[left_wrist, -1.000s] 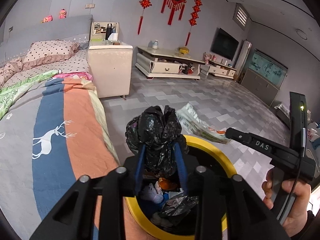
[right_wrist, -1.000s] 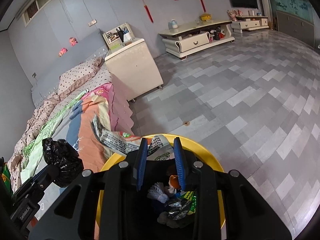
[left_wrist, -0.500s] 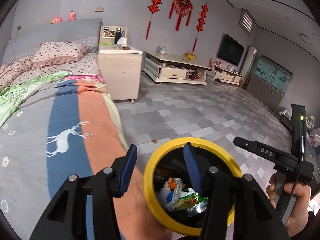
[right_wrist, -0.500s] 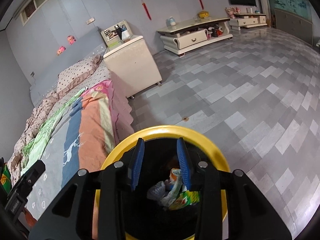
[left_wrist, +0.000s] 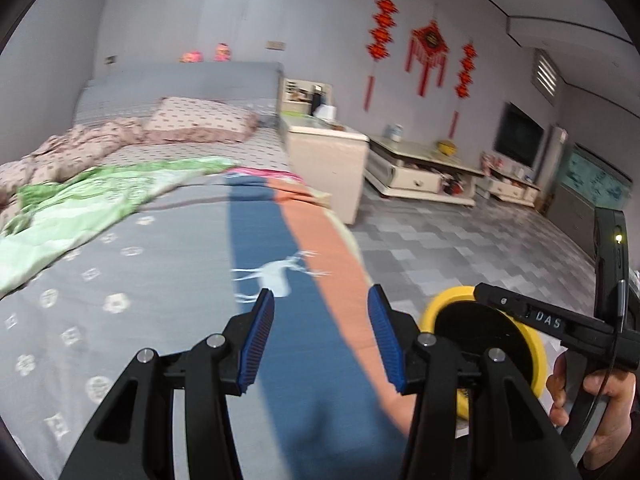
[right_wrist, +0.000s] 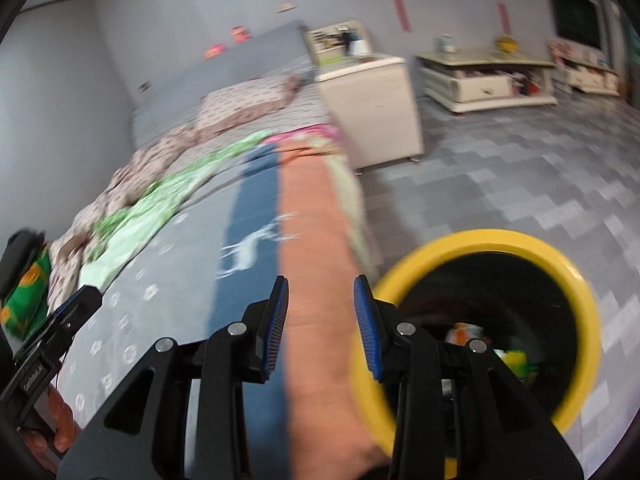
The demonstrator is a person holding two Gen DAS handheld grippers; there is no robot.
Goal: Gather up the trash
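A yellow-rimmed black trash bin (right_wrist: 496, 320) stands on the floor beside the bed, with colourful wrappers inside; it also shows at the lower right of the left wrist view (left_wrist: 484, 336). My left gripper (left_wrist: 320, 340) is open and empty above the bedspread. My right gripper (right_wrist: 320, 320) is open and empty over the bed's edge, left of the bin. The right gripper's body also shows in the left wrist view (left_wrist: 552, 324), over the bin.
The bed (left_wrist: 160, 264) has a grey, blue and orange deer bedspread, a green quilt (left_wrist: 92, 204) and pillows. A cream nightstand (left_wrist: 328, 164) stands by the bed. A low TV cabinet (left_wrist: 424, 172) lines the far wall. The tiled floor (right_wrist: 520, 184) lies to the right.
Both grippers dropped their trash into the bin, opened, and swung left from above the bin to over the bed. The black bag and the paper are no longer held.
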